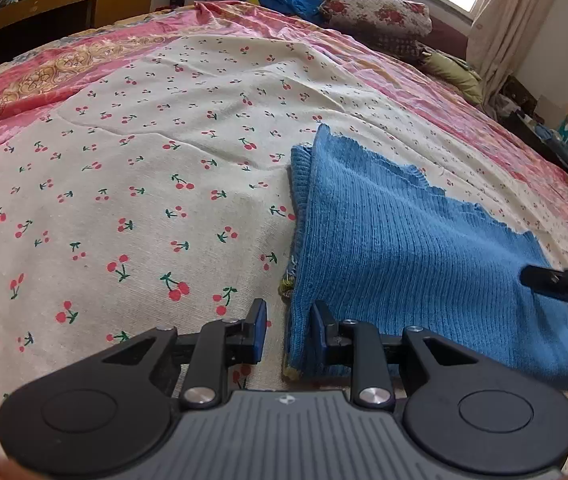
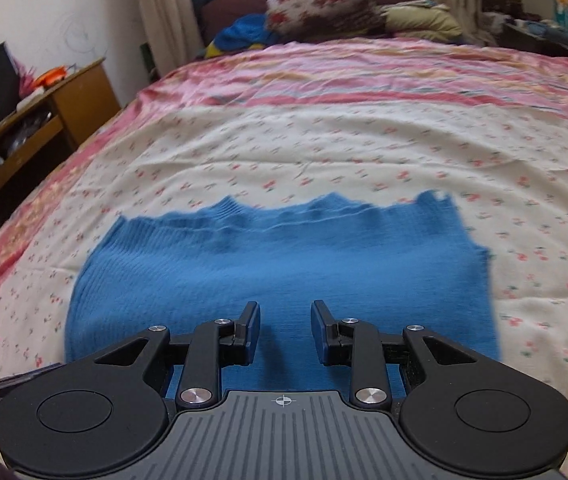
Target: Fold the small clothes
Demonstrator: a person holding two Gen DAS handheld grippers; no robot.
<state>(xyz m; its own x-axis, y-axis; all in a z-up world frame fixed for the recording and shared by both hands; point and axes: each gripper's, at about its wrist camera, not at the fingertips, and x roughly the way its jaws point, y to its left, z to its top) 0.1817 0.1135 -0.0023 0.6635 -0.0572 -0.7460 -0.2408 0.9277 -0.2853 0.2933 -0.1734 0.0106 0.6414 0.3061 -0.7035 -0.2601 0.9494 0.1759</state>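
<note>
The blue knit garment lay already folded on the cherry-print sheet near the bed's near edge. Left tongs and right tongs stood apart, empty. Next, probably, gripping an edge for another fold.

Black claw; blue pads (silver screws); ribbed grey body

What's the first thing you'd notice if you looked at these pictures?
The bright blue knit sweater, lying folded on the cherry-print bedsheet. Both grippers are open beside it: the left gripper at its near edge, the right gripper over its middle. A flowery pillow sits at the far end.
</note>
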